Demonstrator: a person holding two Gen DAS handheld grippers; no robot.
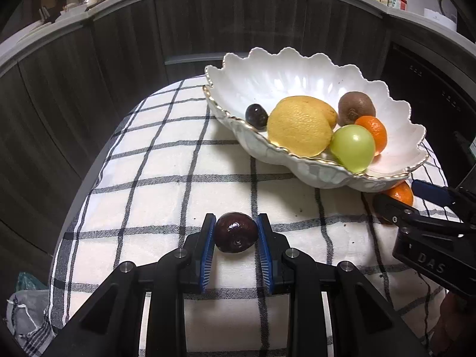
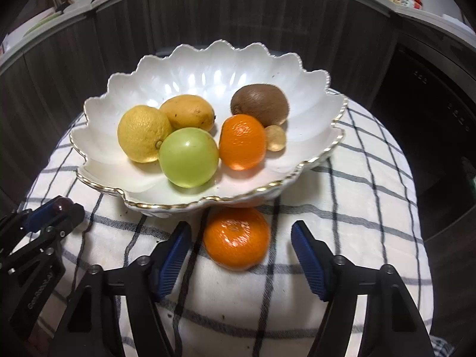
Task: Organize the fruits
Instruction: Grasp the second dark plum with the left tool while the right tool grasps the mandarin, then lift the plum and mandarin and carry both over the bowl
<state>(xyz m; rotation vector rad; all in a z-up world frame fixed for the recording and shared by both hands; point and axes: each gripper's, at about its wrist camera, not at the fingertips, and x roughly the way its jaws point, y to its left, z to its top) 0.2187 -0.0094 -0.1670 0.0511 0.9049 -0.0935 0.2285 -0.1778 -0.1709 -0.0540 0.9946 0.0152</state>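
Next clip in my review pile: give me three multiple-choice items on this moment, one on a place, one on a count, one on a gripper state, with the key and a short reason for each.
1. Where does the loose orange mandarin lie?
A. On the checked cloth, in front of the white scalloped bowl with a gold rim
B. Inside the bowl
C. On the grey counter behind

2. How many orange fruits are inside the bowl?
A. One
B. Two
C. Three

3. What is the state of the left gripper?
A. Open and holding nothing
B. Shut on the small dark red round fruit
C. Shut on a lemon

Key: 1 A, the mandarin rests on the cloth between the right gripper fingers, which do not touch it. 2 A, a single orange mandarin in the bowl sits beside the brown kiwi. 3 B, both blue fingers press the dark fruit.
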